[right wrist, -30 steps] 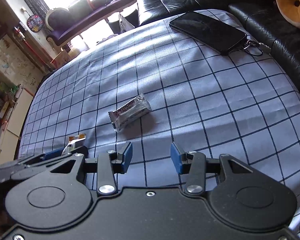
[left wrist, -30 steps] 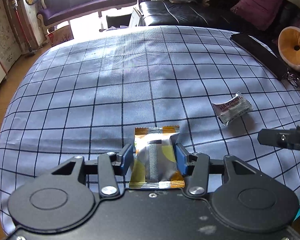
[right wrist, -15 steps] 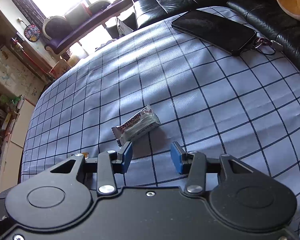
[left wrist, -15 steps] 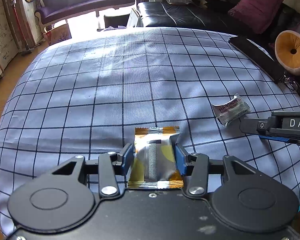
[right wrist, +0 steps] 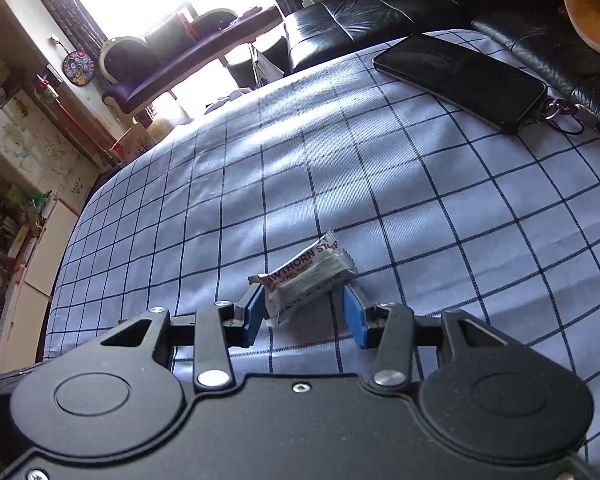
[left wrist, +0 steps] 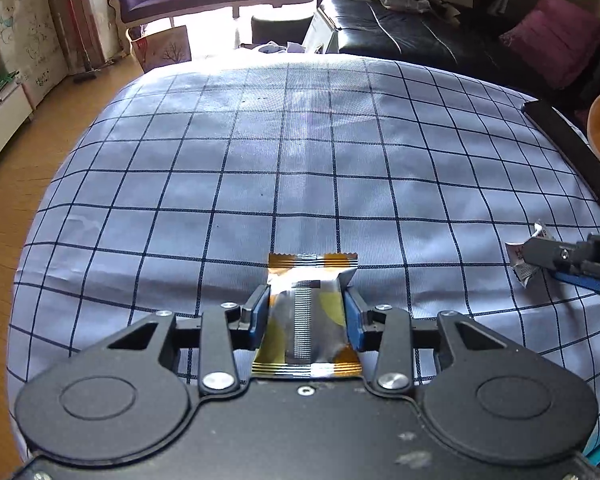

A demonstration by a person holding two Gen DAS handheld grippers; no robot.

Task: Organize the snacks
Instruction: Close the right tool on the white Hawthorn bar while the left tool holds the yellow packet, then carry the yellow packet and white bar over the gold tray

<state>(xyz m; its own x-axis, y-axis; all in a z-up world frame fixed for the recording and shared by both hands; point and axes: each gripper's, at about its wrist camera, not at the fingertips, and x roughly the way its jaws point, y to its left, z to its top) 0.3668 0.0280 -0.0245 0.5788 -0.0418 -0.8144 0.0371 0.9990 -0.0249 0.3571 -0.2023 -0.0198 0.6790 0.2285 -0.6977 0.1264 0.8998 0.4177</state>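
Your left gripper (left wrist: 306,312) has the gold-and-silver snack packet (left wrist: 310,308) between its blue pads (left wrist: 259,317), which press on both long sides; its jaws are closing on it, and the packet's crimped far end sticks out over the blue checked tablecloth (left wrist: 220,168). No print on that wrapper can be read, only a ribbed silver seam down its middle.

Your right gripper (right wrist: 305,312) stands apart, jaws wide, with the white hawthorn strip bar (right wrist: 306,278) lying slantwise on the cloth between the fingertips. The left pad is at the wrapper's near end; the right pad is clear of it. Red lettering reads "AWTHORN ST", the rest creased away, and the smaller line beneath is too fine to read.

Only the right wrist view shows the black phone (right wrist: 462,78) flat near the far edge with a key ring at its corner. The left wrist view shows that phone edge-on and your right gripper's fingers (left wrist: 540,254) over the white bar.
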